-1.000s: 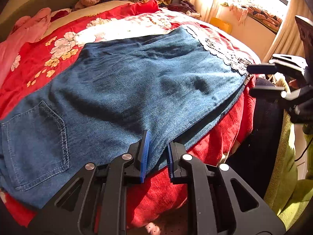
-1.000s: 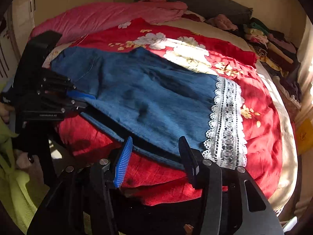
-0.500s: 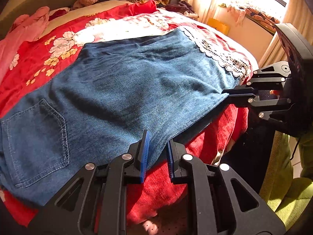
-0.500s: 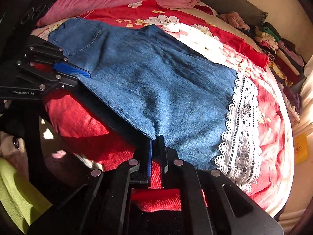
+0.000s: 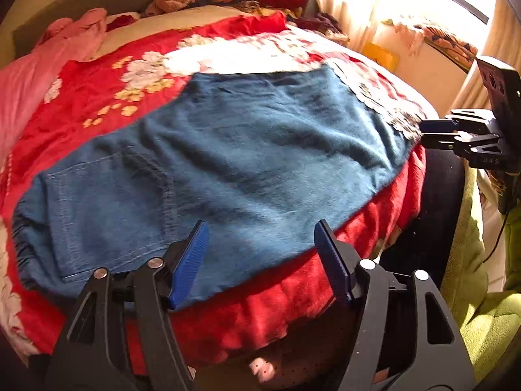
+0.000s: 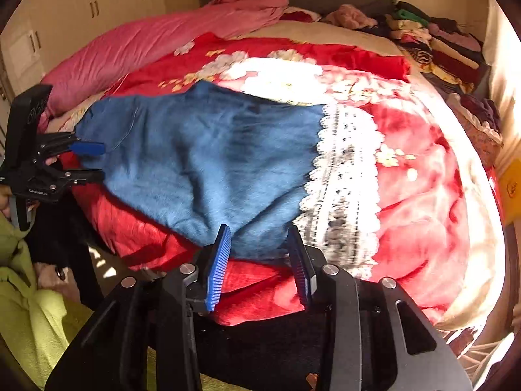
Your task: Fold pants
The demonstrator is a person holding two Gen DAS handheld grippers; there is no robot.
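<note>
Blue denim pants with a white lace hem lie flat on a red floral blanket on the bed. They also show in the right wrist view. My left gripper is open at the pants' near edge, by the back pocket, holding nothing. My right gripper is open at the near edge by the lace hem, holding nothing. Each gripper shows in the other's view: the right one beside the hem, the left one beside the waist.
A pink quilt lies at the bed's far left. Stacked clothes fill the far right by the headboard. A sunlit window and curtain are on the right. A green cloth is below the bed edge.
Both grippers have opened and let go of the pants' near edge. The pants now lie flat on the blanket. Both grippers have drawn back a little.
</note>
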